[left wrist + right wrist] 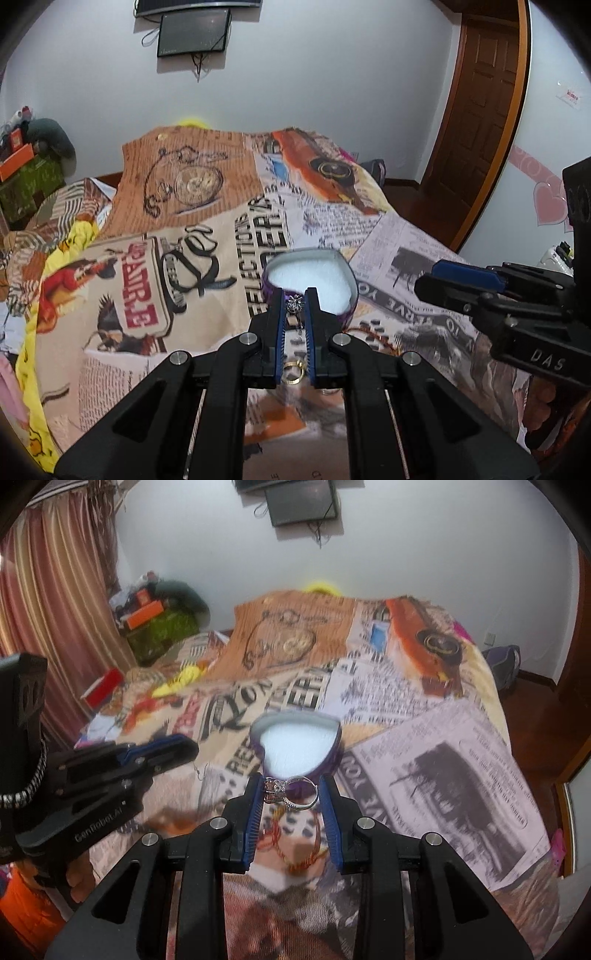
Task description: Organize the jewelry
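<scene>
Where the two wrist views overlap, we see a bed covered by a printed bedspread (207, 236) of newspaper text, a pocket watch and an orange car, which fills most of both pictures. Behind it we note a white wall carrying a dark wall-mounted screen (192, 32), a brown wooden door (476, 107) at the right of the left wrist view, and striped curtains (51, 602) at the left of the right wrist view.

On the bedspread, near its middle, we find a heart-shaped jewelry box (310, 280) with purple walls and a white padded inside; it lies open and nothing shows on the pad.

The left gripper (296, 302) is closed nearly all the way, its blue pads pinching a small silver earring (295, 303) whose sparkling head sits between the fingertips, just in front of the box's near wall. The right gripper (290, 788) is closed partway on a silver ring (295, 792) with a stone cluster, held across the gap between its pads, also just short of the box. Each gripper appears at the edge of the other's view.

Below the left gripper's jaws we see a gold ring (293, 372) lying on the bedspread; a red-and-gold cord bracelet (291, 845) lies beneath the right gripper.
</scene>
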A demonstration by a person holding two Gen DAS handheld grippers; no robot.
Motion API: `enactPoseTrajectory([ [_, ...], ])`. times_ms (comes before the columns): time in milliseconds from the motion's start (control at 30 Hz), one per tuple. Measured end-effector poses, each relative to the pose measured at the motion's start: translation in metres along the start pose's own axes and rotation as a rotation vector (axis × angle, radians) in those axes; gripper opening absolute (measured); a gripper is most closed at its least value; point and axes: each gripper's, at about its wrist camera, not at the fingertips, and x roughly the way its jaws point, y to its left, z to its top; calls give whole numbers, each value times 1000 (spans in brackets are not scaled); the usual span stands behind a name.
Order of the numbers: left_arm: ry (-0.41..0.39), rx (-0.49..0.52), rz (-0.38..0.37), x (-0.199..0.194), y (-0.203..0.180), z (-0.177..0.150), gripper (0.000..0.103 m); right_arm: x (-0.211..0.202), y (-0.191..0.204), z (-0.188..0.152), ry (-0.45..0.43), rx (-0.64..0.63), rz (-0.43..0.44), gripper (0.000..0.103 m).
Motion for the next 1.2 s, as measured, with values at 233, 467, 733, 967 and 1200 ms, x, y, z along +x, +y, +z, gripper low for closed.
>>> enactPoseTrajectory([
  [233,-41,25,5,1,-1,18,8,-5,0,19,-74,6,2,28],
  [467,-65,23,-7,11,4,34,8,6,-4,32,-100,-15,-8,28],
  [733,-24,-14,-23,40,18,39,8,33,-12,40,-70,-25,-16,28],
  [967,10,-10,-10,64,26,40,8,56,-15,39,-19,-45,-11,28],
  [1200,52,15,-28,85,20,38,8,79,-18,33,45,-52,-2,28],
])
